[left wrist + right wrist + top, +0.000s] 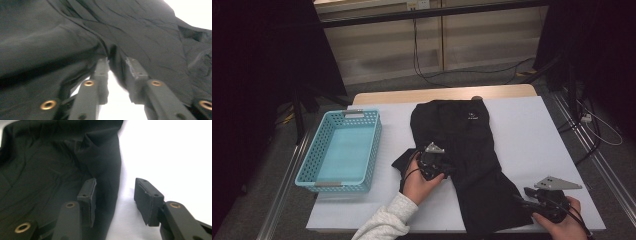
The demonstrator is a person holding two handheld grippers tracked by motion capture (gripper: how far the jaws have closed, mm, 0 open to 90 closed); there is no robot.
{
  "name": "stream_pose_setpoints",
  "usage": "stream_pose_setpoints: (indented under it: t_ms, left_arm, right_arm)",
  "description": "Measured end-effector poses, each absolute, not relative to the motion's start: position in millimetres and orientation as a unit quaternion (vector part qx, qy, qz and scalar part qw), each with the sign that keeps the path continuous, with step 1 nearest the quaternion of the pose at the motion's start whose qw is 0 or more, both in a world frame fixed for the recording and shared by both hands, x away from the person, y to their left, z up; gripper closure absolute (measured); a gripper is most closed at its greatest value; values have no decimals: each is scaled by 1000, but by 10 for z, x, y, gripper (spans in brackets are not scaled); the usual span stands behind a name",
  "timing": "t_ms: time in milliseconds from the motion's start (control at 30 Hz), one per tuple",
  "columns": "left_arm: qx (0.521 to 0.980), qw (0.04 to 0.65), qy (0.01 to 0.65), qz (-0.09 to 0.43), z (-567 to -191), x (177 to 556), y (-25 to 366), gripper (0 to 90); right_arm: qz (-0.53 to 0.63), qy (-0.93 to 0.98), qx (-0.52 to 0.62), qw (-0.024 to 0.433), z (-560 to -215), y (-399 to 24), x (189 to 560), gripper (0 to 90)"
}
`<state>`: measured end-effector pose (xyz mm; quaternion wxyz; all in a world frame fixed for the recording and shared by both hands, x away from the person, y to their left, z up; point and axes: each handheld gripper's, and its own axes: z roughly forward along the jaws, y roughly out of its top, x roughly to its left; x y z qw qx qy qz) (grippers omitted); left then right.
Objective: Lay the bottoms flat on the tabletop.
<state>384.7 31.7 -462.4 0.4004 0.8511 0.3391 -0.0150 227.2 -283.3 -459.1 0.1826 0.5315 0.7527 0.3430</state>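
A black garment (462, 150) lies spread lengthwise on the white table cover (532, 130), with a small white logo near its far end. My left gripper (443, 169) is at the garment's left edge, about halfway down. In the left gripper view its jaws (117, 61) stand close together with a fold of the black garment (150, 37) pinched between the pads. My right gripper (521, 196) is at the near right corner of the garment. It is open (115, 187): one pad rests over the black garment (37, 170), the other over bare white cover.
A light blue plastic basket (347, 114) with nothing in it stands at the left of the table. The table's near edge runs just below both hands. Cables trail over the floor behind the table and to its right.
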Motion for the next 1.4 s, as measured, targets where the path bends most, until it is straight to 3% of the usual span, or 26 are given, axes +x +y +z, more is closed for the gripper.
stream_pose_setpoints:
  t_ms: [100,167,233,267,633,733,867,1000,1167,1233,1300,1400]
  left_arm:
    - [851,399,341,-24,-4631,3844,300,878]
    - [852,396,342,-30,-4622,3851,299,887]
    - [851,395,345,-35,-4609,3858,314,891]
    - [849,395,348,-37,-4600,3866,335,892]
    - [839,402,364,-48,-4560,3908,472,890]
    - [842,399,359,-44,-4563,3904,457,889]
    - [840,402,362,-45,-4567,3915,472,888]
    - [844,398,357,-45,-4586,3897,438,887]
    - [844,399,356,-45,-4578,3897,424,887]
    - [844,398,356,-46,-4584,3898,423,888]
    - [845,397,355,-47,-4590,3897,419,888]
    - [845,398,355,-46,-4587,3902,426,889]
  right_arm:
    - [344,755,529,179,-4588,-2824,2260,637]
    - [345,757,525,179,-4595,-2815,2250,701]
    - [349,759,523,168,-4592,-2829,2248,884]
    - [355,759,522,159,-4597,-2838,2249,895]
    - [345,761,533,132,-4549,-2986,2103,897]
    - [345,768,524,130,-4538,-2952,2117,823]
    - [363,753,529,148,-4487,-2939,2186,659]
    - [380,728,544,171,-4493,-2921,2415,631]
    - [356,743,537,178,-4607,-2778,2639,657]
    - [360,743,533,185,-4636,-2746,2695,737]
    - [355,748,529,185,-4631,-2737,2716,900]
    - [363,738,541,177,-4632,-2790,2711,900]
